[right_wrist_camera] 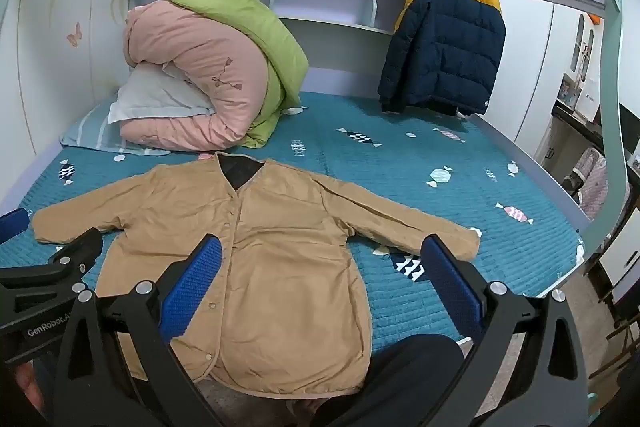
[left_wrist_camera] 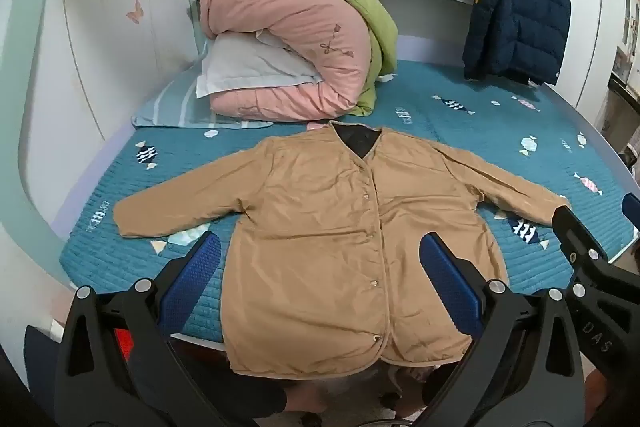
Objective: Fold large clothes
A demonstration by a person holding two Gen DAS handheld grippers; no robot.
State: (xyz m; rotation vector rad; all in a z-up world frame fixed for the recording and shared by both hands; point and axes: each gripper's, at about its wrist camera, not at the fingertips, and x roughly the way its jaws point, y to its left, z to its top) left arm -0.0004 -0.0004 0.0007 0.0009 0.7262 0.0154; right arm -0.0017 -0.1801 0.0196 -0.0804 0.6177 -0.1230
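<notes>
A tan buttoned jacket (left_wrist_camera: pixel 340 227) lies flat, front up, on the teal bed, both sleeves spread out and its hem hanging over the near edge. It also shows in the right wrist view (right_wrist_camera: pixel 256 259). My left gripper (left_wrist_camera: pixel 320 279) is open and empty, held above the jacket's lower half. My right gripper (right_wrist_camera: pixel 320 283) is open and empty above the jacket's right side. The right gripper also shows at the right edge of the left wrist view (left_wrist_camera: pixel 592 239), near the right sleeve cuff. The left gripper's body shows at the left of the right wrist view (right_wrist_camera: pixel 60 267).
A rolled pink and green duvet (left_wrist_camera: pixel 304 39) with a white pillow (left_wrist_camera: pixel 248 67) lies at the back left. A navy and yellow puffer jacket (left_wrist_camera: pixel 520 7) hangs at the back right. The teal bed cover (left_wrist_camera: pixel 460 123) spreads around the jacket. Shelves run along the back wall.
</notes>
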